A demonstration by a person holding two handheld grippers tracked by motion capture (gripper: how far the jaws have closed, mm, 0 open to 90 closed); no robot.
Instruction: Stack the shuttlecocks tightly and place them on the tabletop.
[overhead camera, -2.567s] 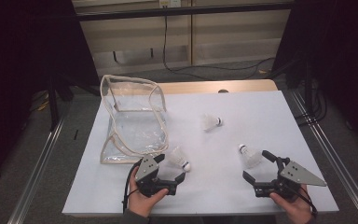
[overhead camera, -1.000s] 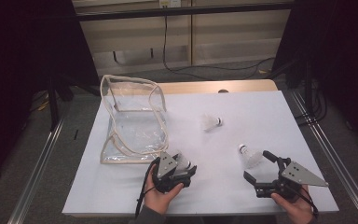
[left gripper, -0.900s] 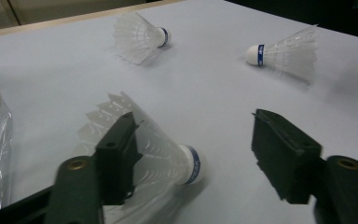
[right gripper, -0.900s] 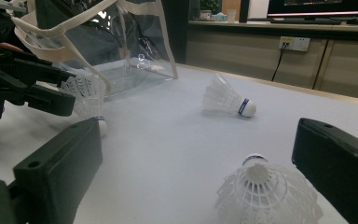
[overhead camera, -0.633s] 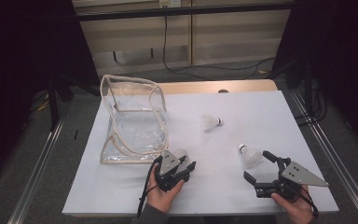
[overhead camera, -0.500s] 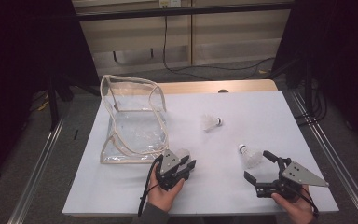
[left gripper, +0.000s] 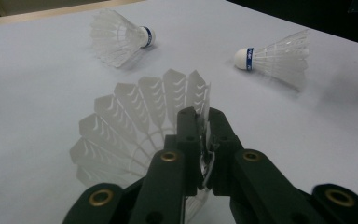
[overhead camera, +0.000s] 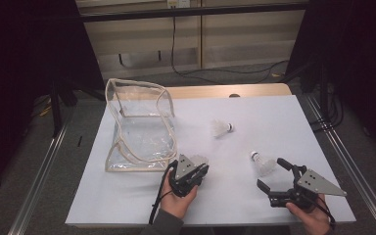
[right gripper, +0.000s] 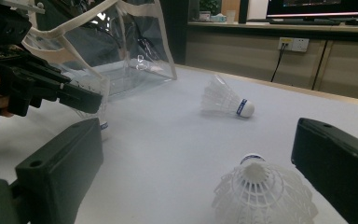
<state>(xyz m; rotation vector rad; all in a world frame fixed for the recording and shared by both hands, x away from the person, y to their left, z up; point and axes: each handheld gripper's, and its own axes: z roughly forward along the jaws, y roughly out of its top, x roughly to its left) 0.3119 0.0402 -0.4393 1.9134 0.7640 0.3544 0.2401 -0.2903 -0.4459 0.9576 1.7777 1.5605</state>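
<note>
High view: the left gripper (overhead camera: 194,169) is held low over the white table (overhead camera: 127,205), just right of the clear bag's (overhead camera: 139,125) near corner. Its jaws have just been closing, and in the left gripper view they are seen clenched on the feather edge of a shuttlecock (left gripper: 135,126), whose skirt fans out to the left of the jaws and lies close to the table. Two more shuttlecocks are seen beyond it: a far shuttlecock (overhead camera: 221,128) near the middle of the table, and a near shuttlecock (overhead camera: 263,164) lying just ahead of the right gripper (overhead camera: 276,176). The right gripper is held by a hand (overhead camera: 309,215) at the table's near edge. In the right gripper view its jaws stand wide apart, released, and the near shuttlecock (right gripper: 263,193) is seen between them, untouched by either jaw.
</note>
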